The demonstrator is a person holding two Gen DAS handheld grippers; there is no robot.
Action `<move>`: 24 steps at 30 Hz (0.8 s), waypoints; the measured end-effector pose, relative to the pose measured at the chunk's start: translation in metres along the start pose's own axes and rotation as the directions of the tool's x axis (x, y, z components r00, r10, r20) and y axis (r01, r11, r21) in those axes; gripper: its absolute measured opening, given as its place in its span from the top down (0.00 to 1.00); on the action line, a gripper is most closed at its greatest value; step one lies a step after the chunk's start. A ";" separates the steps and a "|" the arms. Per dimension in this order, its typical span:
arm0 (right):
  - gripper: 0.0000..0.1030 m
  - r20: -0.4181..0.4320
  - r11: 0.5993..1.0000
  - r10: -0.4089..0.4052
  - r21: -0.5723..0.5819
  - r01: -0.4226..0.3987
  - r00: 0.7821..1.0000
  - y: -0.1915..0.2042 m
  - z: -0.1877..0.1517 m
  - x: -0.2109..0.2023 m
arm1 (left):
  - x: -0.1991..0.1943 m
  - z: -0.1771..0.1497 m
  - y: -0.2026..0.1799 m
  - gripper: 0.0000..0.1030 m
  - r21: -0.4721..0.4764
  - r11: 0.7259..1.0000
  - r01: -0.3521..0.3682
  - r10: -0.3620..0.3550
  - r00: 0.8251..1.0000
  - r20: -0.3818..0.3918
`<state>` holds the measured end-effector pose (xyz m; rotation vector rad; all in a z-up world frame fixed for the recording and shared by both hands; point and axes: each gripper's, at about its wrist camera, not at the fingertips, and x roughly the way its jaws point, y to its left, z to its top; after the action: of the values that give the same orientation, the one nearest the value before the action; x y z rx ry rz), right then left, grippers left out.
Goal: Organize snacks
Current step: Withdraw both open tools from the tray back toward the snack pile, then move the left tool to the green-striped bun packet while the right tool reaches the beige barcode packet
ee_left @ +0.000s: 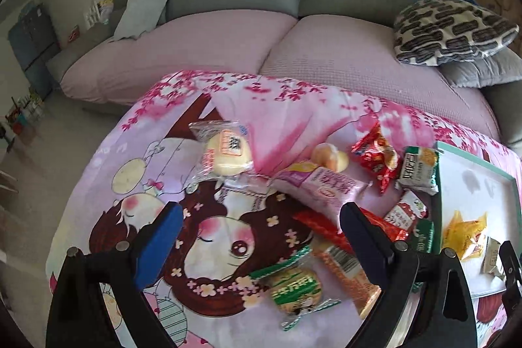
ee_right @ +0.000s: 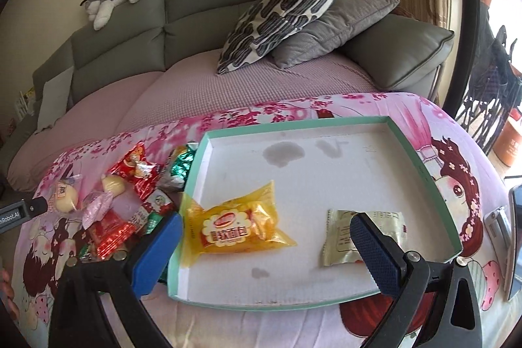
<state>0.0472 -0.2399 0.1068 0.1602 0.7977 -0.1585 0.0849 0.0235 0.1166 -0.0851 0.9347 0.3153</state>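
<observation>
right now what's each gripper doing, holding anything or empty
left gripper: jaws open, holding nothing, above the loose snacks.
right gripper: jaws open, holding nothing, above the tray.

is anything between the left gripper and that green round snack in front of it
Nothing visible. The left gripper is open and empty, and the green round snack lies uncovered on the cloth between its fingers, with an orange wafer pack beside it.

Yellow bread packet [ee_right: 239,222] and pale sachet [ee_right: 365,237] inside teal-rimmed tray [ee_right: 424,165]
</observation>
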 end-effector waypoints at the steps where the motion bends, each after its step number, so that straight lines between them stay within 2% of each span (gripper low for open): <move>1: 0.00 -0.004 1.000 0.020 -0.013 -0.020 1.000 0.008 -0.001 0.000 | 0.001 -0.001 0.009 0.06 -0.022 1.000 -0.003 0.003 1.000 -0.008; 5: 0.00 -0.026 0.993 0.075 -0.087 -0.077 0.997 0.041 -0.009 0.002 | 0.006 -0.007 0.037 0.06 -0.083 0.996 -0.022 0.020 0.999 -0.035; 9: 0.00 -0.068 0.984 0.103 -0.136 -0.112 0.992 0.065 -0.019 0.006 | 0.013 -0.019 0.046 0.06 -0.110 0.994 0.005 -0.014 0.997 -0.079; 16: 0.00 -0.135 0.962 0.104 -0.237 -0.134 0.985 0.095 -0.039 0.015 | 0.024 -0.040 0.039 0.06 -0.140 0.985 0.096 -0.116 0.983 -0.140; 24: 0.00 -0.196 0.955 0.083 -0.264 -0.134 0.977 0.104 -0.052 0.028 | 0.043 -0.054 0.023 0.06 -0.127 0.985 0.113 -0.138 0.968 -0.209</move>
<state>0.0512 -0.1306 0.0596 -0.0470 0.9830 0.0743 0.0598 0.0441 0.0521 -0.2883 1.1220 0.2444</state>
